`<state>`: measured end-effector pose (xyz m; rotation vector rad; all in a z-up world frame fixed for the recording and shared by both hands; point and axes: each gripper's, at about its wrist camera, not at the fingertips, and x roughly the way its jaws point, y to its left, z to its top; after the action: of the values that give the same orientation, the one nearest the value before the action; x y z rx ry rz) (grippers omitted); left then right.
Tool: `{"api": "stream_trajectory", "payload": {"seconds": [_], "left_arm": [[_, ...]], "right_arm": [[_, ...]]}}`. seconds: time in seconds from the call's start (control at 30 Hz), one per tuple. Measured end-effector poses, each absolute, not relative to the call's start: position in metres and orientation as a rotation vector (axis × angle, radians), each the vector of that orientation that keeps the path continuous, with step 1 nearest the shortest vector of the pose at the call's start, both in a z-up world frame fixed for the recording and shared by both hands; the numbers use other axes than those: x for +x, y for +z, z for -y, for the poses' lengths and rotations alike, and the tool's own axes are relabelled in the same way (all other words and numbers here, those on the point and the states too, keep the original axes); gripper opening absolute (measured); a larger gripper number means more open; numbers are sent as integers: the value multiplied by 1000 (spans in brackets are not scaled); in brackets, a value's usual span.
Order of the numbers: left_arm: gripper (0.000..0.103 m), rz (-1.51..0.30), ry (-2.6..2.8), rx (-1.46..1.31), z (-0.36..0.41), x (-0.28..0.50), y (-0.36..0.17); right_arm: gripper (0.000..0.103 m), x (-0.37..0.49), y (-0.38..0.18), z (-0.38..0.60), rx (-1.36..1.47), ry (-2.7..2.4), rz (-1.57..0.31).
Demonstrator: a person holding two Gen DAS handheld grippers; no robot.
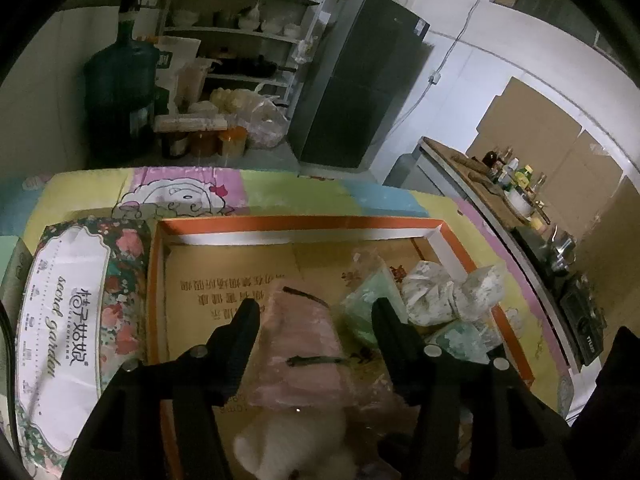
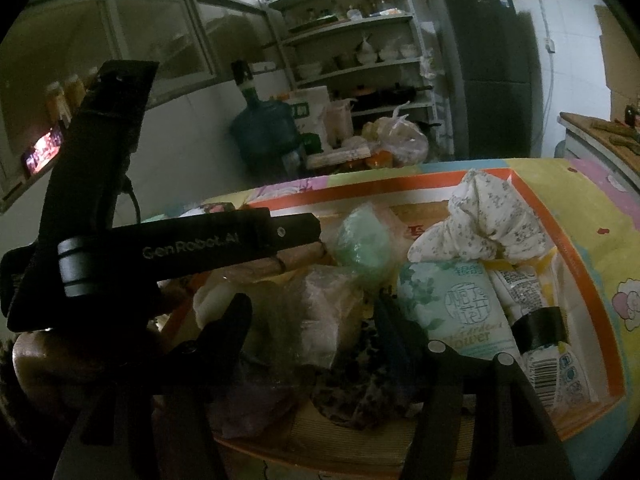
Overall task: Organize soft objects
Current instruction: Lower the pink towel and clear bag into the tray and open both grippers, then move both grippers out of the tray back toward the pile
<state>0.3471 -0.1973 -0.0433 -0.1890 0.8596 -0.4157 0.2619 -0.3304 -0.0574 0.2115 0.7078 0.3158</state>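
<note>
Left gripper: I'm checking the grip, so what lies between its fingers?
In the left wrist view, a pink bagged bundle lies between the left gripper's open fingers.

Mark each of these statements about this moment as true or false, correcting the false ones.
1. The left tongs are clamped shut on the pink bagged bundle. False: their jaws stand apart on either side of it, pads not pressing.
2. The soft items lie in an orange-rimmed cardboard tray. True.
3. A floral tissue pack lies outside the tray, beside its edge, in the left wrist view. True.
4. The white floral cloth bundle sits on the floor. False: it is inside the tray, near a far corner.
5. The right tongs are open. True.
6. The mint tissue pack is gripped by the right tongs. False: it lies free beside them.
</note>
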Motion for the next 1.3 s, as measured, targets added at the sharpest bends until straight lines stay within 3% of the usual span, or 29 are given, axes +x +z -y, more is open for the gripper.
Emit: {"api": "stream_trajectory", "payload": {"seconds": [0.4,1.3], "left_arm": [[72,-811,-446,-206,194,339,-30],[74,-614,-450,-117,176,269,25]], "right_arm": [[75,254,-51,334,222,295,-679],[76,194,-22,329,212,198,-570]]}}
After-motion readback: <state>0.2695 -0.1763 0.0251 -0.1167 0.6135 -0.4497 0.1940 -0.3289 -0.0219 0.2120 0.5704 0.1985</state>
